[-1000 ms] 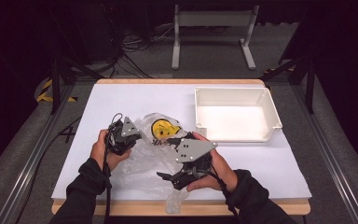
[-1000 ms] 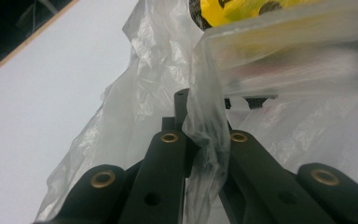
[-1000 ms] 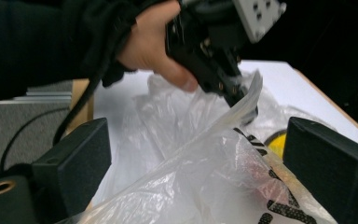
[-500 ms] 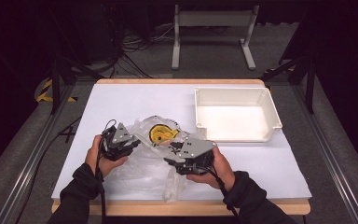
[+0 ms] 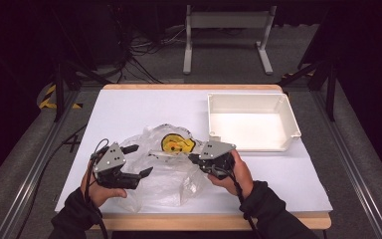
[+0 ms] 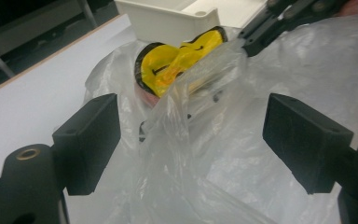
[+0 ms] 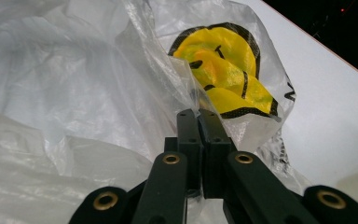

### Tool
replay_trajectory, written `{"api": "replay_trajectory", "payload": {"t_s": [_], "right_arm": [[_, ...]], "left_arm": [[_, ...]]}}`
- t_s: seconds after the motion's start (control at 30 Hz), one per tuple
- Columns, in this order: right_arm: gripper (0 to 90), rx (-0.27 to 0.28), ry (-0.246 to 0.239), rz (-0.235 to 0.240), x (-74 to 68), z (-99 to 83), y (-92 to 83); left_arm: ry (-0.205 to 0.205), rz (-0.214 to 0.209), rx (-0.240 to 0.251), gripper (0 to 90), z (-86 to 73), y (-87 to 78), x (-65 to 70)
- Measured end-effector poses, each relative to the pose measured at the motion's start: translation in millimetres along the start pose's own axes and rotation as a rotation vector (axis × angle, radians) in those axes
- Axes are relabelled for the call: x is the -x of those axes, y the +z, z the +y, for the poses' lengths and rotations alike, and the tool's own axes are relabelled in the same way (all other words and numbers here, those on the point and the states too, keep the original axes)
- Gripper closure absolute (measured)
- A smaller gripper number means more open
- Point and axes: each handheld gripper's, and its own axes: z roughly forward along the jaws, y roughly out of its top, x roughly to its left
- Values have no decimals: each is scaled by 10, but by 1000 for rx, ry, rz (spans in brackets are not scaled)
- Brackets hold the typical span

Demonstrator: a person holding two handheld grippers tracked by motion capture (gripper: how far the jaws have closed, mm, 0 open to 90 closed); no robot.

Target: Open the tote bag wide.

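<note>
Fingers (image 7: 200,122) of the right gripper (image 5: 194,158) are pressing together on a fold of the clear, crinkled plastic bag (image 5: 164,174), having just been closing onto it near the bag's mouth. Fingers (image 6: 88,140) of the left gripper (image 5: 138,160) are standing spread apart, having just been opening; loose film is lying in the gap between them, but the pads are not pressing on it.

The bag is lying on the white bench (image 5: 129,109), at its near edge between the person's two hands. Inside it, showing through the film, is sitting a round yellow item with black markings (image 5: 176,144), soft-looking and folded on itself; what it is cannot be told. A shallow white plastic tray (image 5: 293,130) is standing just beyond and to the right, with nothing in it.

Judging by this, the work in hand is opening the bag to get the yellow item out, and the person is changing grips: one side pinched, the other let go. The next move likely calls for the left gripper to take a fresh hold on the opposite lip so the mouth can be pulled wide.

The film is thin, glossy and slippery, bunching into ridges; the fingers are matte black, blocky and flat-faced.
</note>
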Motion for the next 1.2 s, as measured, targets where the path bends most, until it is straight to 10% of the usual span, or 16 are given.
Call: {"api": "replay_trajectory", "payload": {"t_s": [0.2, 0.6, 0.83, 1.2], "right_arm": [[827, -27, 9, 1, 19, -55, 40], [103, 43, 34, 85, -104, -36, -76], [58, 92, 37, 124, -204, 4, -94], [54, 177, 28, 151, -252, 99, -320]], "left_arm": [[18, -2, -86, 216, -72, 250, 173], [60, 15, -260, 382, -193, 758, 320], [103, 23, -360, 434, -296, 920, 353], [49, 1, -359, 479, -334, 922, 266]]}}
